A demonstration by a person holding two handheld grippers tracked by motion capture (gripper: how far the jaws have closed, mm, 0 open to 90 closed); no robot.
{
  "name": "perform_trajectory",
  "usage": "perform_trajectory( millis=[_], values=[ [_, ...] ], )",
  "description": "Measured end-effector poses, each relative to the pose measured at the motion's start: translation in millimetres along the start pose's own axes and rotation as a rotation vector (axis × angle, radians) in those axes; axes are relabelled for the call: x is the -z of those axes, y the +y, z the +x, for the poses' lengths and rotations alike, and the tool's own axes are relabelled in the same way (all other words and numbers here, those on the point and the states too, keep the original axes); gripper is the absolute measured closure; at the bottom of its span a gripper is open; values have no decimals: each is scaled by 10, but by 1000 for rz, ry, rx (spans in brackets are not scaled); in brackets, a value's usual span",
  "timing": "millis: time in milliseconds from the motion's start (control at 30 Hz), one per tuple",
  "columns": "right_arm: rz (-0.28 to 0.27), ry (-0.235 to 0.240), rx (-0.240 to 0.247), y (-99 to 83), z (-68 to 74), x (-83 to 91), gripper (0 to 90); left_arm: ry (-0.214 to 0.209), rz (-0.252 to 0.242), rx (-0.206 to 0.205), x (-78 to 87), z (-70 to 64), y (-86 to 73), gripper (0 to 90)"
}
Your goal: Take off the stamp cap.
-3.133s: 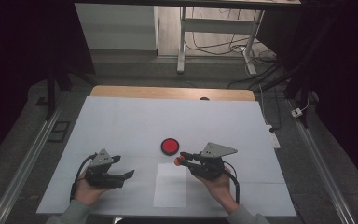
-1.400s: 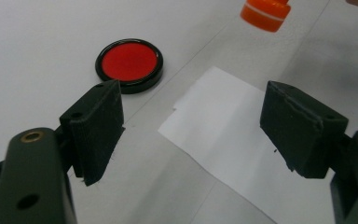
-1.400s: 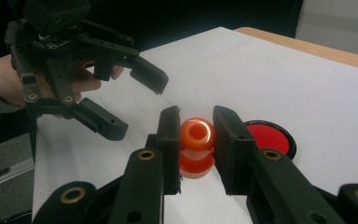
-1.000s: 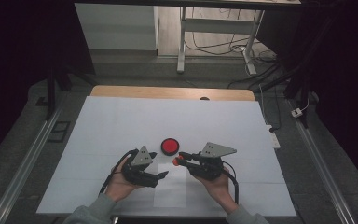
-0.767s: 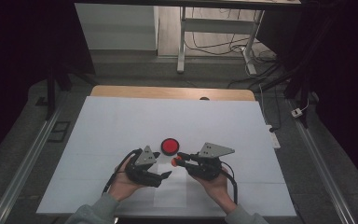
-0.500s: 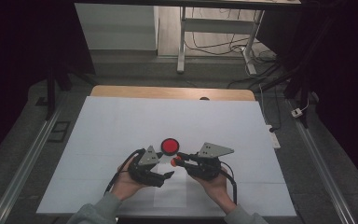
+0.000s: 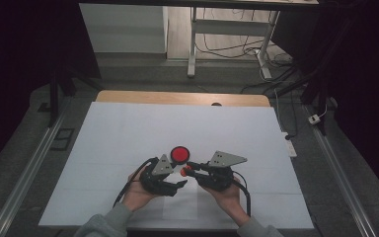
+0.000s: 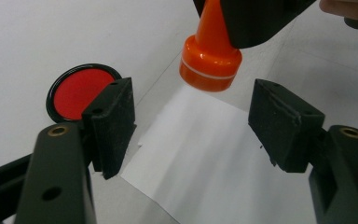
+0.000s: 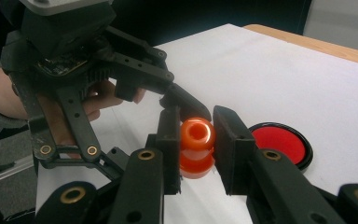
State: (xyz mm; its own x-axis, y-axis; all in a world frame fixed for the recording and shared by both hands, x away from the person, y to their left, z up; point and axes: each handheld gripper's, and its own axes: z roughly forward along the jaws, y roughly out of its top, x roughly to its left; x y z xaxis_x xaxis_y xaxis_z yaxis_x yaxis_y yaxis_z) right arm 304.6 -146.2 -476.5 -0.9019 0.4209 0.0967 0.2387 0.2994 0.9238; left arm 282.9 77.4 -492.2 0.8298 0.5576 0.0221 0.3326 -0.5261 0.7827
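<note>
An orange stamp point(image 9: 196, 147) with a cone body and a flared round base point(image 8: 209, 58) hangs just above the table, and my right gripper point(image 7: 186, 171) is shut on it. My left gripper point(image 8: 193, 126) stands open right in front of the stamp's base, jaws wide on either side of it and not touching it. In the right gripper view the left gripper point(image 9: 161, 95) and its hand sit close behind the stamp. A round red ink pad point(image 7: 179, 154) in a black rim lies on the table just beyond both grippers. Under them lies a white paper sheet point(image 8: 205, 154).
A white mat covers the table point(image 7: 128, 128), with a wooden edge point(image 7: 177, 98) at the far side. Metal rails point(image 7: 29, 163) run along both sides. A desk frame and cables point(image 7: 237, 44) stand on the floor beyond.
My left gripper has moved right from the table's left side until it faces the stamp. The right gripper has kept hold of the stamp and shifted slightly left.
</note>
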Motion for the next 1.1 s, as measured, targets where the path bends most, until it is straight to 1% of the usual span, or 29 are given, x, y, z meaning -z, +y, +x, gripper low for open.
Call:
perform_trajectory(
  millis=[300, 833, 1100],
  values=[
    [-1, 1, -2, -6, -2, -2, 720, 2, -6, -8, -39, -12, 19, 397],
    [1, 4, -3, -11, -2, -6, 720, -14, -5, -28, -77, -25, 35, 520],
    [1, 6, 0, -13, -3, -6, 720, -13, -2, -36, -88, -36, 29, 558]
  ],
)
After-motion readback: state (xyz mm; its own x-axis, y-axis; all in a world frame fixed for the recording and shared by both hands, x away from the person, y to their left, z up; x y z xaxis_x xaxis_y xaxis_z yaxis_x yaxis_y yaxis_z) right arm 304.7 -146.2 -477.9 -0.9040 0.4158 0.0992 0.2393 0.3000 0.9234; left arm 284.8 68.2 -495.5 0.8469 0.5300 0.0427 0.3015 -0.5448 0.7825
